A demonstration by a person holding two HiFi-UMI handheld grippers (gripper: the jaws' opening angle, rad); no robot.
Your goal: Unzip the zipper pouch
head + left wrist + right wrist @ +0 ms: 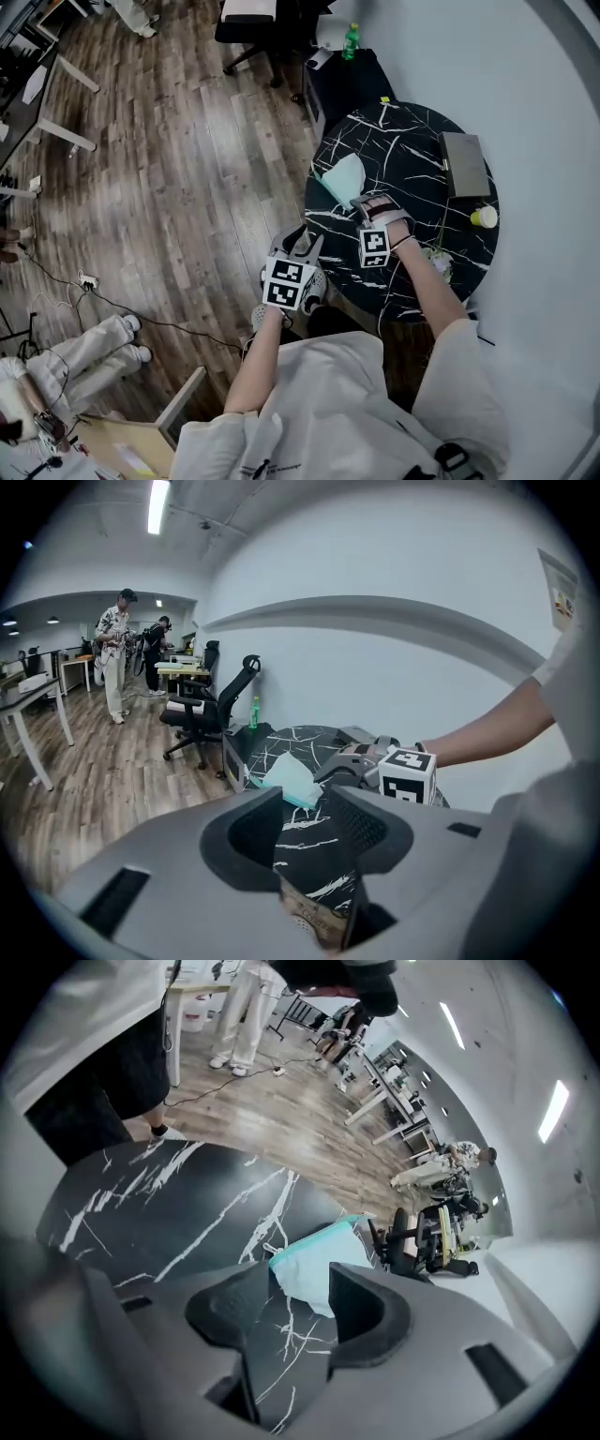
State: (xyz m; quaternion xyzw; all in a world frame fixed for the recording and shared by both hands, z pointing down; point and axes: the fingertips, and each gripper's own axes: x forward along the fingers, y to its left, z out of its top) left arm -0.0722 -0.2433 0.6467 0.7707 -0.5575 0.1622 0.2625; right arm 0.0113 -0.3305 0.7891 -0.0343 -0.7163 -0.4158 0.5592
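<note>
In the head view, the pale green zipper pouch (343,178) lies on the left part of the round black table (412,155), centre right of the frame. The right gripper (362,202) is just below it, and the left gripper (305,251) is lower left, at the table's edge. In the left gripper view, that claw's jaws stand apart with only tabletop between them, and the pouch (292,778) lies beyond at centre. In the right gripper view, the jaws gape wide and grip nothing, and the pouch (314,1262) lies just past their tips.

The right gripper (300,1281) hides part of the pouch (323,1246); its zipper is indiscernible.
</note>
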